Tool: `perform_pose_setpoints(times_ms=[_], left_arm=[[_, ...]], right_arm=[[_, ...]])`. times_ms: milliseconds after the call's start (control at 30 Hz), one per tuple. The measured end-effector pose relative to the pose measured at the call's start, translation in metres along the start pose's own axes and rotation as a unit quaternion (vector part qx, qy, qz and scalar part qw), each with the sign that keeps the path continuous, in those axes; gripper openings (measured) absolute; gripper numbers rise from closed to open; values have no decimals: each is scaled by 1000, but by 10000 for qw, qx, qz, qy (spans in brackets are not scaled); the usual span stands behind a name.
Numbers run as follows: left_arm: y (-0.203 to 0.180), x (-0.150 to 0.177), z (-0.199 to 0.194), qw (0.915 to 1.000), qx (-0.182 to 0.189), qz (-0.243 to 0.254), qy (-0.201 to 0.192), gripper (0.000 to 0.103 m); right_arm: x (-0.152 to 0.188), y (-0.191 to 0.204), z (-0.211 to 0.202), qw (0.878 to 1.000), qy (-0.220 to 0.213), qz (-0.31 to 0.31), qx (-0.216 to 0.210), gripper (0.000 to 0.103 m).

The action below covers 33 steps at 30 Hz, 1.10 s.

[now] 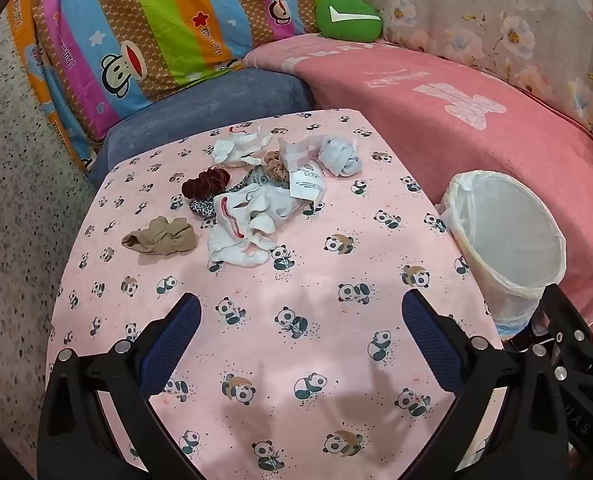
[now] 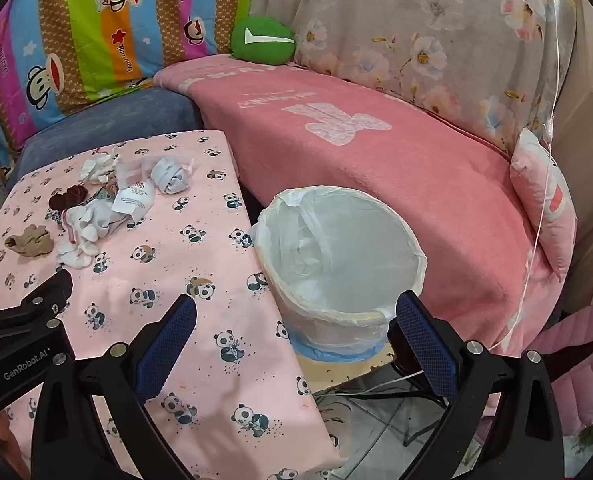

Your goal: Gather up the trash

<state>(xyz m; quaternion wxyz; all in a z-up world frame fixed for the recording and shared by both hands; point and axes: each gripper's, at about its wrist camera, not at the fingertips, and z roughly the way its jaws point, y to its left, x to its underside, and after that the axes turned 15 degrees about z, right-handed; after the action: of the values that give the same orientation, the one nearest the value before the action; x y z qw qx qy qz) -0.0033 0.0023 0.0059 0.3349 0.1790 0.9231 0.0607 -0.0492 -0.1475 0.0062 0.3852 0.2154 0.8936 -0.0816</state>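
Observation:
A pile of small items lies at the far side of the panda-print table (image 1: 316,360): white crumpled cloths (image 1: 244,220), a printed paper wrapper (image 1: 308,184), a grey-blue bundle (image 1: 340,158), a dark red scrunchie (image 1: 206,182), a tan scrunchie (image 1: 276,166) and a beige cloth (image 1: 162,236). The pile also shows in the right wrist view (image 2: 108,204). A bin lined with a white bag (image 1: 508,236) (image 2: 340,256) stands right of the table. My left gripper (image 1: 300,308) is open and empty over the near table. My right gripper (image 2: 296,312) is open and empty, near the bin's front rim.
A pink blanket (image 2: 376,152) covers the sofa behind the bin. A striped cartoon quilt (image 1: 136,40), a green cushion (image 1: 348,16), a blue cushion (image 1: 216,104) and a floral cover (image 2: 436,40) lie behind. A pink pillow (image 2: 544,200) lies right. Cables run on the floor (image 2: 376,392).

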Motion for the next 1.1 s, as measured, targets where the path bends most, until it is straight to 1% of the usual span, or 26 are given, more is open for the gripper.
perform_pose_setpoints(times_ms=[800,1100], left_arm=[[-5,-3,2,10000,-14,44,-33,96],[-4,-2,1,9999,-10,60,-100,96]], right_arm=[[-2,-2,1,10000,16,6,1,98],[-2,-2,2,10000,11,7,5,98]])
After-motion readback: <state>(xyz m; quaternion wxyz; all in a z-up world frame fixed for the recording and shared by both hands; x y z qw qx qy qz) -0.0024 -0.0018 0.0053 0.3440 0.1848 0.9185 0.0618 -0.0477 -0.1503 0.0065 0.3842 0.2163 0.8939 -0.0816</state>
